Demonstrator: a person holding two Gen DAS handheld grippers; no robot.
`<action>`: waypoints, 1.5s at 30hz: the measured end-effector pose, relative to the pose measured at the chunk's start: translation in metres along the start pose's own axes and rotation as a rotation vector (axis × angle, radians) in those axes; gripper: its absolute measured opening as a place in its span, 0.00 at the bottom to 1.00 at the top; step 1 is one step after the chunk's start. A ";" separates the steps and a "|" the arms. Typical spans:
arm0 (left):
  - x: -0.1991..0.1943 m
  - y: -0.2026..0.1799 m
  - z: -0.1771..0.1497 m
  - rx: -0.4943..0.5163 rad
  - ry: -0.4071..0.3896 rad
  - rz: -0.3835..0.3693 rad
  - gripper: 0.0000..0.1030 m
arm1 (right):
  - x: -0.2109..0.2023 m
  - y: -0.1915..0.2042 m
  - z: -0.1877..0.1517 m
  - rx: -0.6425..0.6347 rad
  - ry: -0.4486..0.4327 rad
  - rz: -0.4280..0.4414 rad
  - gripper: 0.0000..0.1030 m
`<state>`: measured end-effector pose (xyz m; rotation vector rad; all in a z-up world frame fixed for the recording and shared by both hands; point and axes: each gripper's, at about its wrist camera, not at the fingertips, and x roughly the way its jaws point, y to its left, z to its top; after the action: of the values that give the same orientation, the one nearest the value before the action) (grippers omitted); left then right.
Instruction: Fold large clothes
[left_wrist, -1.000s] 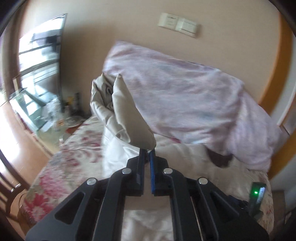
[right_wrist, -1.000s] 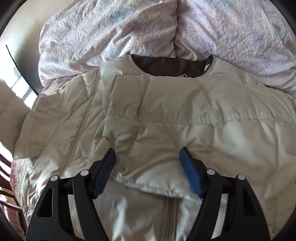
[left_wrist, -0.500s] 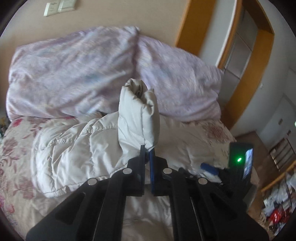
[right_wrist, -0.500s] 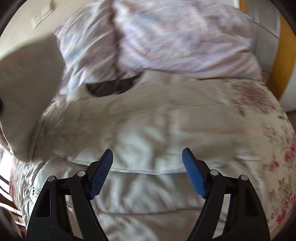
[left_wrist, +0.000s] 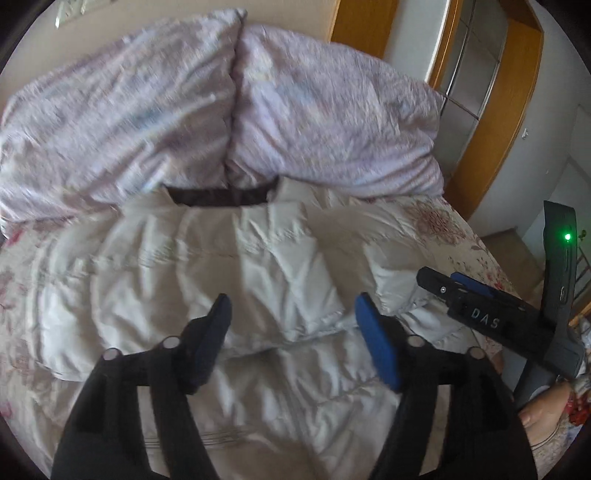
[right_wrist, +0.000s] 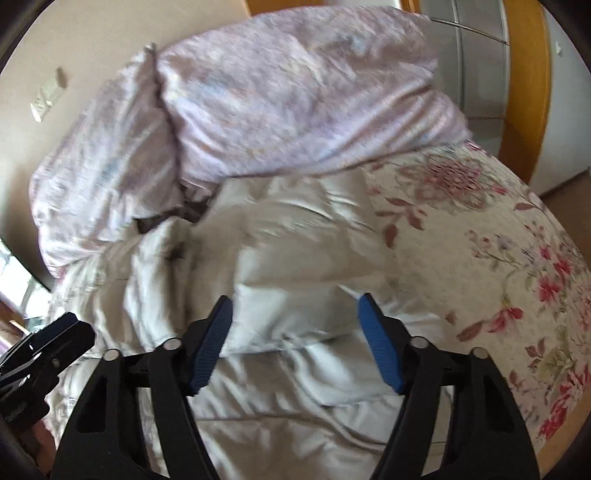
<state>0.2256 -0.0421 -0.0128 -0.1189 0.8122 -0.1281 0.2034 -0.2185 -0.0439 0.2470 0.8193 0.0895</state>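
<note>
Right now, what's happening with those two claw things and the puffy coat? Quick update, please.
Left gripper jaws just opened, sleeve released across coat. Right gripper jaws open, closing in over coat's edge. Quilt behind; nothing blocking.

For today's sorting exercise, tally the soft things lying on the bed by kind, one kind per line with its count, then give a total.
Cream padded jacket: 1
Lilac folded duvet, bunched at the head of the bed: 1
Floral bedspread under everything: 1
Total: 3
</note>
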 end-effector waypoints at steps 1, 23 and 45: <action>-0.008 0.007 -0.001 0.004 -0.011 0.028 0.70 | -0.001 0.005 0.001 -0.009 -0.002 0.036 0.60; -0.041 0.125 -0.047 -0.075 0.042 0.354 0.78 | 0.128 0.088 -0.010 -0.043 0.312 0.207 0.00; -0.103 0.223 -0.120 -0.202 0.155 0.372 0.85 | -0.002 -0.022 -0.013 -0.018 0.199 0.090 0.50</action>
<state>0.0834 0.1870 -0.0560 -0.1472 0.9881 0.3000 0.1923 -0.2374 -0.0566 0.2609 1.0043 0.2085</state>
